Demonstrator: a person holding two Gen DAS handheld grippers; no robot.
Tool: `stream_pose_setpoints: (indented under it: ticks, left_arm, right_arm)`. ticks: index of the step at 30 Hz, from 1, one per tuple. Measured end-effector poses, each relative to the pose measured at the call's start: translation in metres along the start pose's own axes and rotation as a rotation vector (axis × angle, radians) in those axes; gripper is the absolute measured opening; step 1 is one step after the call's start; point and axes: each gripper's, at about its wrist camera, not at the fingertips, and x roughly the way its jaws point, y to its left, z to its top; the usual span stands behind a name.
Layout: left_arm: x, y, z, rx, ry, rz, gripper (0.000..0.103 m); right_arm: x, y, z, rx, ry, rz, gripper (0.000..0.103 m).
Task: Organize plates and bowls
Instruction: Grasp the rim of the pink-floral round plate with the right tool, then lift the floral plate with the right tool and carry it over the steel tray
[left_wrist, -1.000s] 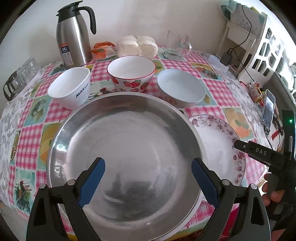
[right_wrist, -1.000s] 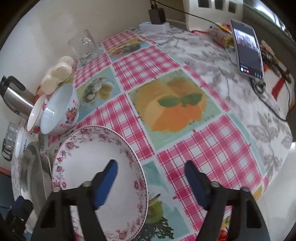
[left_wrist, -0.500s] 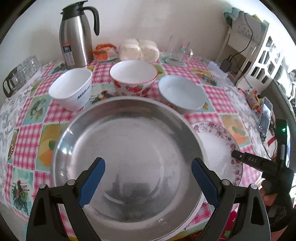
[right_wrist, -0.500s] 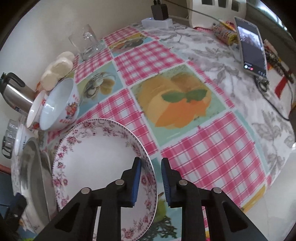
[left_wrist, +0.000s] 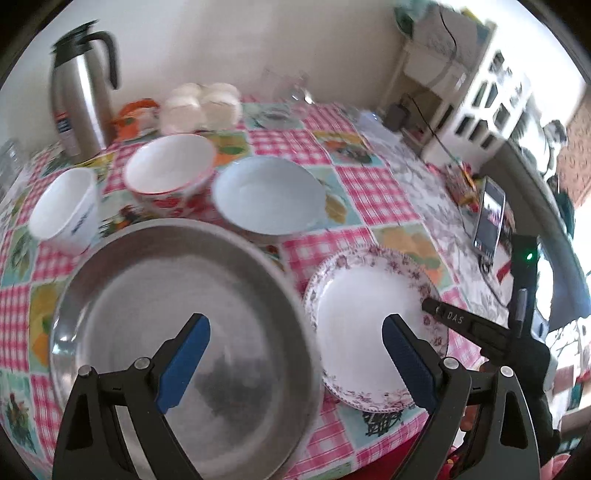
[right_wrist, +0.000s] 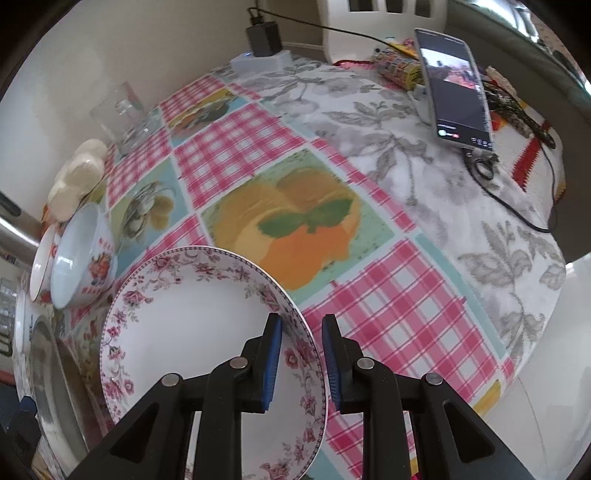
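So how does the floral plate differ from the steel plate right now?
The floral plate is white china with a pink flower border; the steel plate is bare metal. It is smaller than the steel plate. The right gripper clamps the floral plate's rim; the steel plate is ungripped. Both are round and empty.

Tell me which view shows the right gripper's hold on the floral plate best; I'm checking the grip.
Right wrist view: the right gripper pinches the floral plate rim. Left wrist view shows the whole plate, the grip only sideways.
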Motion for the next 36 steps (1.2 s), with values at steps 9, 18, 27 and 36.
stream_pose_setpoints:
  ticks: [9, 18, 27, 36]
  left_arm:
    - [0.030, -0.046, 0.023, 0.096, 0.083, -0.021, 0.095]
    - [0.057, -0.076, 0.027, 0.128, 0.141, -0.037, 0.095]
    - [0.078, -0.076, 0.032, 0.048, 0.188, -0.031, 0.095]
    - [0.102, -0.081, 0.030, 0.039, 0.221, -0.011, 0.095]
  right_arm:
    - [0.002, -0.017, 0.013, 0.051, -0.041, -0.050, 0.029]
    - [0.004, -0.034, 0.026, 0.099, -0.089, -0.091, 0.030]
    - [0.005, -0.045, 0.029, 0.125, -0.103, -0.096, 0.031]
    - [0.007, -0.046, 0.028, 0.119, -0.092, -0.072, 0.035]
